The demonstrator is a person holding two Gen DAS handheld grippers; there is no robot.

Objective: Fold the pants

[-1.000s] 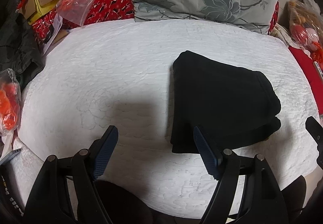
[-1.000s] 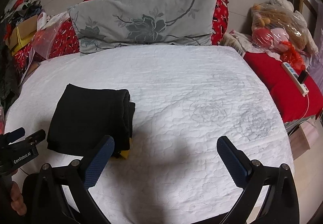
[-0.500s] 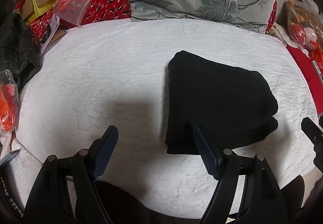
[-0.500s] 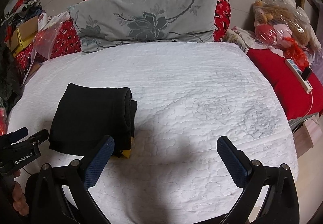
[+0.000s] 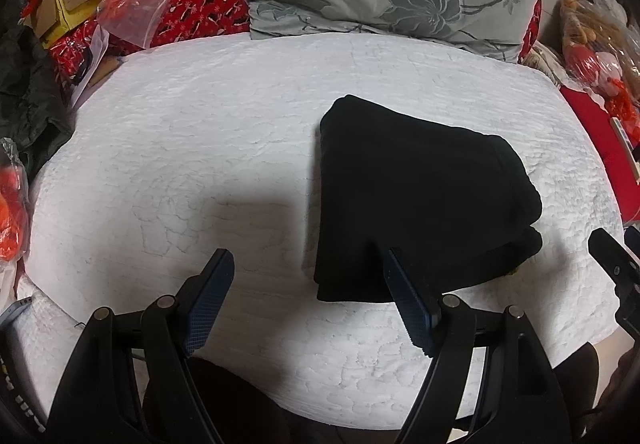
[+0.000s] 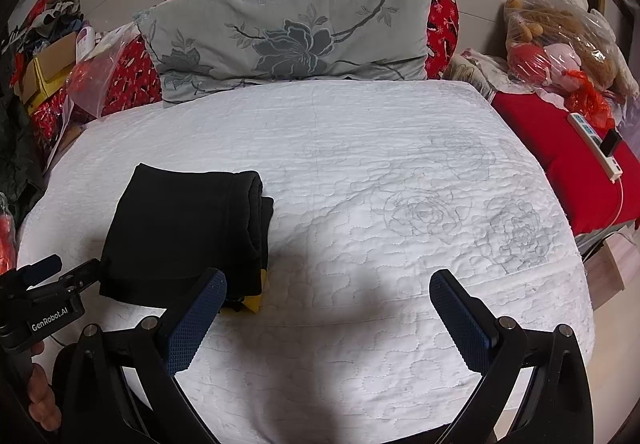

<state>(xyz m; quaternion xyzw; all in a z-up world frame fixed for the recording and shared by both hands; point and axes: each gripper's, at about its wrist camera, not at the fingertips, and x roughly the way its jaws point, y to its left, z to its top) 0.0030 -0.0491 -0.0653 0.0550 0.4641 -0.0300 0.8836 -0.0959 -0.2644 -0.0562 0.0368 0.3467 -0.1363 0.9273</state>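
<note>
On the bed (image 6: 400, 163), pants (image 5: 416, 199) lie folded; left gripper (image 5: 308, 304) and right gripper (image 6: 328, 320) hover, jaws spread, empty. Withdraw without snagging cloth.

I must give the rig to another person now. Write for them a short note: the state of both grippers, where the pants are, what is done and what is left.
Left gripper: open, holds nothing, over the near edge of the bed, its right finger in front of the pants' near edge.
Right gripper: open, holds nothing, over bare quilt to the right of the pants.
Black pants: lie folded in a compact stack on the white quilt, left of the middle. A small yellow piece shows at the near right corner.
Done: the fold looks complete.
Left: probably nothing; perhaps tuck in the yellow piece.
</note>
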